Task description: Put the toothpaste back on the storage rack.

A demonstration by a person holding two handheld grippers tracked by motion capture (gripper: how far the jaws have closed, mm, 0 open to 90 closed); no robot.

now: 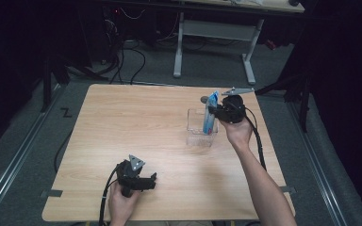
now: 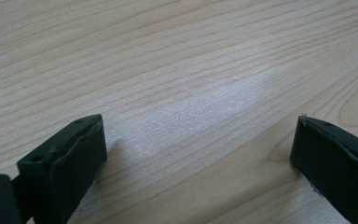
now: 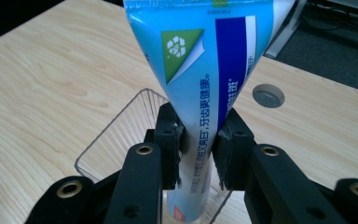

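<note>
Right gripper [image 3: 198, 144] clamping toothpaste tube [image 3: 205, 70]

**Wooden table with one clear bin**

A light wood-grain table [image 1: 136, 136] with rounded corners stands on a grey floor [image 1: 23, 155]. A clear plastic bin [image 1: 201, 128] sits directly on it, toward the far right part of the top. Just behind the bin, near the far edge, a round grey spot [image 3: 268, 96] shows in the tabletop, probably a cable-hole cap. Grey tabs [image 1: 51, 193] stick out at the near left and right edges.
</note>
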